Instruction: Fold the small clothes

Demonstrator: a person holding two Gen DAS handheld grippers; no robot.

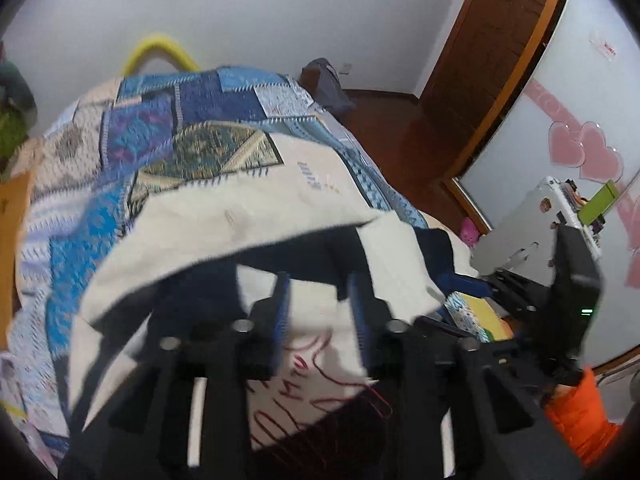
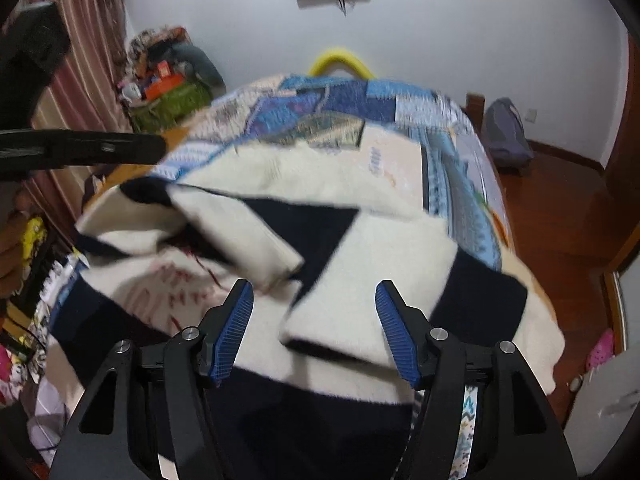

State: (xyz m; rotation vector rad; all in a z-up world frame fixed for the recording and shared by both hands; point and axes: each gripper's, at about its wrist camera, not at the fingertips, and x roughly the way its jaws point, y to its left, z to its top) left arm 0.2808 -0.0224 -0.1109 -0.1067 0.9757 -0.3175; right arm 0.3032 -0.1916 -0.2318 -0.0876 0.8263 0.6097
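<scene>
A small cream and navy sweater [image 2: 352, 248] with red lettering lies on the patchwork bed, a cream sleeve folded across its navy chest. It also shows in the left wrist view [image 1: 224, 232]. My right gripper [image 2: 314, 292] is open just above the sweater's lower part, holding nothing. My left gripper [image 1: 320, 284] is open over the sweater's cream front near the red lettering [image 1: 320, 364], jaws apart and empty. The left gripper's body [image 2: 80, 148] shows at the left of the right wrist view.
A blue patchwork quilt [image 1: 168, 136] covers the bed [image 2: 452, 160]. A yellow bar [image 2: 340, 60] stands at the bed's far end. Wooden floor [image 2: 560, 216] and a grey bag [image 2: 506, 132] lie to the right; clutter [image 2: 168, 80] stands at the left. A wardrobe door [image 1: 560, 112] is right.
</scene>
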